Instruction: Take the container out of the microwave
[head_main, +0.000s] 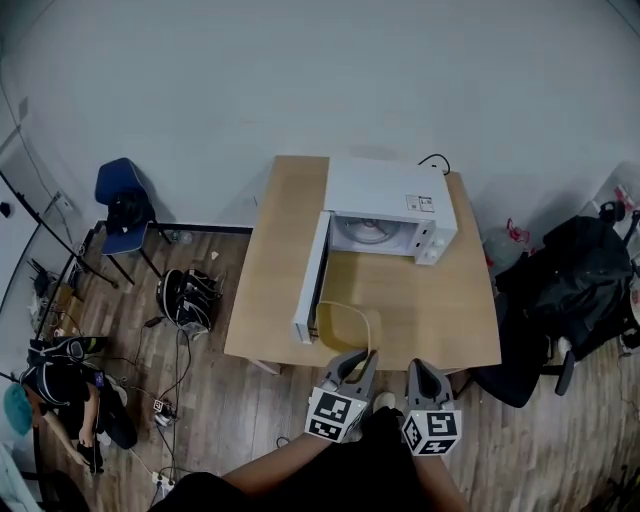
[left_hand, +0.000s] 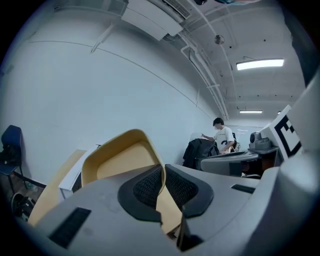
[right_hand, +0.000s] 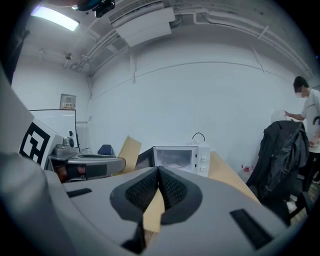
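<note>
A tan, shallow container (head_main: 345, 322) hangs over the table's near edge, outside the white microwave (head_main: 390, 195). The microwave's door (head_main: 312, 280) stands open to the left and its cavity shows only the turntable. My left gripper (head_main: 366, 358) is shut on the container's rim. In the left gripper view the pads pinch that rim, with the container (left_hand: 122, 160) tilted up to the left of the left gripper (left_hand: 163, 169). My right gripper (head_main: 418, 366) hovers beside it, shut and empty. In the right gripper view the right gripper (right_hand: 158, 171) points at the microwave (right_hand: 182, 157).
The wooden table (head_main: 440, 320) bears only the microwave. Left of it stand a blue chair (head_main: 125, 205) and a dark bundle with cables (head_main: 190, 295) on the floor. A black chair with a jacket (head_main: 580, 270) is at the right. A person (head_main: 60, 390) crouches at lower left.
</note>
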